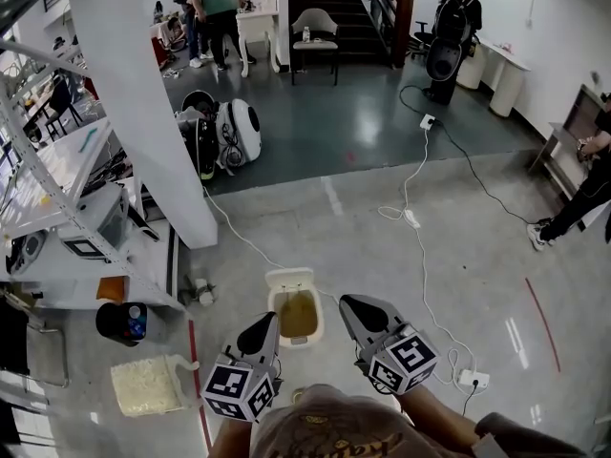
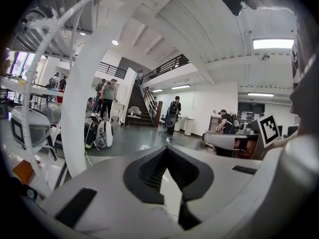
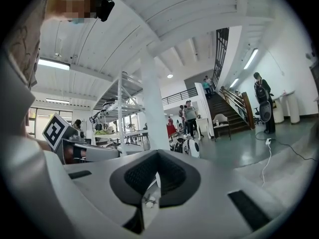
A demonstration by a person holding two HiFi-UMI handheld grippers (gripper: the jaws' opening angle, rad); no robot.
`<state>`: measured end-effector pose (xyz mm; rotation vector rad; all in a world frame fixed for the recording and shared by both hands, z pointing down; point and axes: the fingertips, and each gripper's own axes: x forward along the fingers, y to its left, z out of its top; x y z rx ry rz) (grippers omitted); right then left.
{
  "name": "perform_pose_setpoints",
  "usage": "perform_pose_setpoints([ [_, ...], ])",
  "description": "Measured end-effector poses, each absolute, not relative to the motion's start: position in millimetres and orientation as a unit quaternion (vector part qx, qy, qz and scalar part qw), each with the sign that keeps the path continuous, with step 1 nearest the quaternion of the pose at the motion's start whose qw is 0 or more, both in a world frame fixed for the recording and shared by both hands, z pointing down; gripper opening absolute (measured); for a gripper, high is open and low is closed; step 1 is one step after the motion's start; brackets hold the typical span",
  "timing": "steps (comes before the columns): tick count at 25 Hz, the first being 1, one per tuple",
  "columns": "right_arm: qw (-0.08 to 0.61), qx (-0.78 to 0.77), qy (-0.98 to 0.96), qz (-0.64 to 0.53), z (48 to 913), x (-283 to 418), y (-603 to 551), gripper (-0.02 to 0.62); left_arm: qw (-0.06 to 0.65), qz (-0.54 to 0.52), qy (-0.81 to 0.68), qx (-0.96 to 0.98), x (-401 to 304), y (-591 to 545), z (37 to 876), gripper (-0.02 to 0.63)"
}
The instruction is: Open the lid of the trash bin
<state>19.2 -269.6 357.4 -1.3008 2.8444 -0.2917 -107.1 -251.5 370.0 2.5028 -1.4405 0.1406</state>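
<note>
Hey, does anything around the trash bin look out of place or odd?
The trash bin already stands open, its lid tipped back. White cables trail loose to its right, which is a trip hazard.

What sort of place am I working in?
Likely a robotics lab or workshop hall: white robot units, a metal rack of equipment, cables trailing across the floor.

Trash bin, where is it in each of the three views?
Head view: trash bin on the floor, low centre.
Left gripper view: not in it.
Right gripper view: not in it.
Shared landmark: the white pillar, left in the head view, left in the left gripper view, centre in the right gripper view.
</note>
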Motion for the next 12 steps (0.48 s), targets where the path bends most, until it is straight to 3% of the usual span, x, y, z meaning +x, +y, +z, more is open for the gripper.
perform_pose_setpoints([
  [12, -0.014, -0.395, 0.913, -0.100, 359, 2, -276, 0.031, 0.120, 0.055, -0.507, 0.852, -123, -252, 372, -0.008],
])
